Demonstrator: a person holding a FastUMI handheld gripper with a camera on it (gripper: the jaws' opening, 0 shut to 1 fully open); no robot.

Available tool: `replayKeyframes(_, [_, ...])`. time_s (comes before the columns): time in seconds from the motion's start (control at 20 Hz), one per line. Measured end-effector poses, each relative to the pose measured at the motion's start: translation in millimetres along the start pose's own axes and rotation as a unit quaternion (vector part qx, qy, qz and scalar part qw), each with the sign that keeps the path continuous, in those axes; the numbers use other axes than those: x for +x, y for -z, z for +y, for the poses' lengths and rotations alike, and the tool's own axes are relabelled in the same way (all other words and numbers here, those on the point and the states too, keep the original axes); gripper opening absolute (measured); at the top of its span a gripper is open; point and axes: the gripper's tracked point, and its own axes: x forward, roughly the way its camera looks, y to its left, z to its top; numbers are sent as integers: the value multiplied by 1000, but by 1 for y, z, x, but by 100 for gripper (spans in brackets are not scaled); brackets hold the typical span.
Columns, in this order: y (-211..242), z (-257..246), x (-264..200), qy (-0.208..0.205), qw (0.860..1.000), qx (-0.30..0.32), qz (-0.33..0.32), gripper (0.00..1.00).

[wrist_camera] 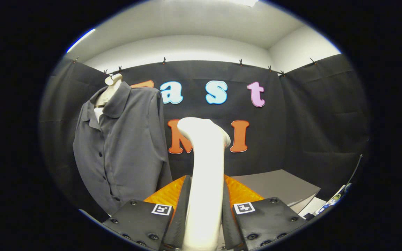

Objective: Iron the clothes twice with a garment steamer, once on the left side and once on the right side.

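Jaws (205, 212) are clamped on the white garment steamer (206, 174), which stands upright between them with its head up top. The grey shirt (120, 150) hangs on a mannequin around 10 o'clock, well apart from the steamer.

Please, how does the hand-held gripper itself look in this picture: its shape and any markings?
The hand-held gripper has two broad, flat finger blocks, each fastened with round dark screws. Each block carries a small square black-and-white marker near its inner top corner. Thin ribbed plates line the inner faces.
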Motion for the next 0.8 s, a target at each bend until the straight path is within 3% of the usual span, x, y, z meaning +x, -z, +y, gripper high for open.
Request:
replayKeyframes(0.3, [-15, 14, -78, 13, 999, 13, -48, 50])
replayKeyframes(0.8, [5, 46, -131, 25, 997, 2, -73, 50])
